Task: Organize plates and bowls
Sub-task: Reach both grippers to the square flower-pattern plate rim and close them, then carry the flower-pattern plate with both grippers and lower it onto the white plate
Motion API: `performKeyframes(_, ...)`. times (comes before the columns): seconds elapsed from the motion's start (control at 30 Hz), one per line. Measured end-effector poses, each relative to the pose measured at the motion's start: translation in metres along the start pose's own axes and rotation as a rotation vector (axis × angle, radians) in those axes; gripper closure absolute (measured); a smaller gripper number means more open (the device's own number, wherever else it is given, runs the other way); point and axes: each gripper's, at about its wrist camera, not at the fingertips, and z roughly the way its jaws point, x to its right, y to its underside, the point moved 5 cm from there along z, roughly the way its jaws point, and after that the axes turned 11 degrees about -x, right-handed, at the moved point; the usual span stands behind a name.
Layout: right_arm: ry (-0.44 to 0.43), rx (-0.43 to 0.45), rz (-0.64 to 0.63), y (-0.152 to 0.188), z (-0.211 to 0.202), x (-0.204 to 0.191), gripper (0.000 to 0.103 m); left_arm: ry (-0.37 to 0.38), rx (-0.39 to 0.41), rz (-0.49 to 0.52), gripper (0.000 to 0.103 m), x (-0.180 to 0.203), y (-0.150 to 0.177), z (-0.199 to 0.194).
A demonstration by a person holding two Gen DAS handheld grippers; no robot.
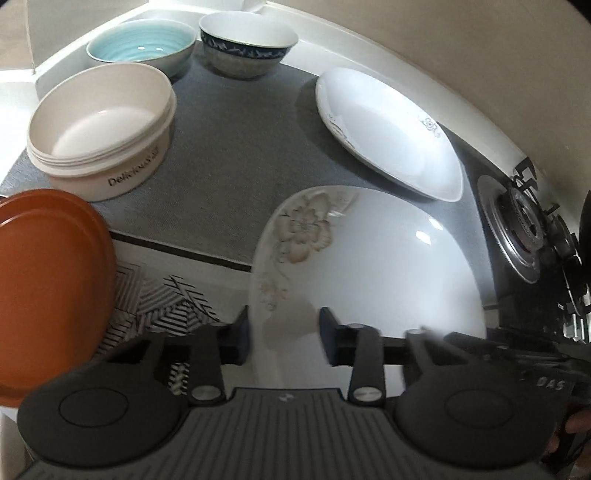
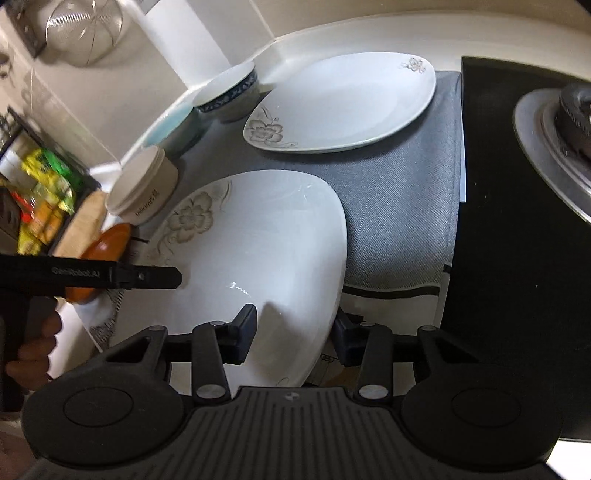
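Observation:
A large white plate with a flower print (image 1: 369,266) (image 2: 258,240) lies at the near end of the grey mat (image 1: 229,155). My left gripper (image 1: 284,332) straddles its left rim, one finger outside the edge and one over the plate. The pads stand apart from the rim, so it is open. My right gripper (image 2: 295,328) straddles the right rim the same way, also open. A second white plate (image 1: 388,140) (image 2: 343,99) lies farther back. A cream bowl (image 1: 99,129), a teal bowl (image 1: 142,42) and a blue-patterned bowl (image 1: 247,40) stand along the left and back.
An orange plate (image 1: 48,288) (image 2: 107,243) sits at the near left, by the mat's patterned end. A black hob (image 2: 517,277) with a burner (image 2: 554,129) borders the mat on the right. A rack of packets (image 2: 44,192) and a hanging strainer (image 2: 85,29) are at far left.

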Motion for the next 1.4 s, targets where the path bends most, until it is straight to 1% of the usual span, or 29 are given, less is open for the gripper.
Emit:
performKeyframes(0.03, -0.017, 0.008, 0.015, 0.002, -0.001, 0.002, 0.06, 0.006, -0.001, 0.002, 0.073, -0.002, -0.001, -0.001)
performKeyframes(0.07, -0.017, 0.014, 0.029, 0.002, -0.002, 0.004, 0.07, 0.014, -0.005, -0.003, 0.075, -0.004, -0.002, -0.001)
performKeyframes(0.1, -0.003, 0.017, 0.039, 0.003, -0.002, 0.006, 0.076, 0.021, -0.005, -0.009, 0.075, -0.006, -0.002, -0.002)
performKeyframes(0.13, 0.015, 0.019, 0.047, 0.003, -0.002, 0.009, 0.084, 0.024, -0.005, -0.004, 0.076, -0.006, -0.002, -0.002)
performKeyframes(0.17, 0.007, 0.022, 0.06, 0.003, -0.003, 0.011, 0.085, 0.024, -0.003, 0.003, 0.076, -0.006, -0.002, -0.003)
performKeyframes(0.2, 0.006, 0.024, 0.07, 0.004, -0.004, 0.012, 0.085, 0.023, 0.0, 0.009, 0.076, -0.006, -0.001, -0.004)
performKeyframes(0.3, 0.038, 0.048, 0.04, 0.005, -0.007, 0.009, 0.085, 0.033, 0.009, 0.007, 0.076, -0.006, 0.0, -0.007)
performKeyframes(0.4, 0.047, 0.072, 0.019, 0.003, -0.015, 0.006, 0.085, 0.028, 0.022, 0.014, 0.076, -0.004, -0.003, -0.011)
performKeyframes(0.9, 0.042, 0.154, -0.003, -0.016, -0.048, -0.005, 0.086, 0.041, 0.123, 0.067, 0.077, 0.013, -0.022, -0.051)
performKeyframes(1.17, 0.057, 0.209, -0.001, -0.042, -0.059, 0.0, 0.086, 0.055, 0.174, 0.093, 0.077, 0.027, -0.057, -0.05)
performKeyframes(1.4, 0.082, 0.231, -0.007, -0.074, -0.056, 0.015, 0.086, 0.058, 0.184, 0.088, 0.077, 0.039, -0.093, -0.03)
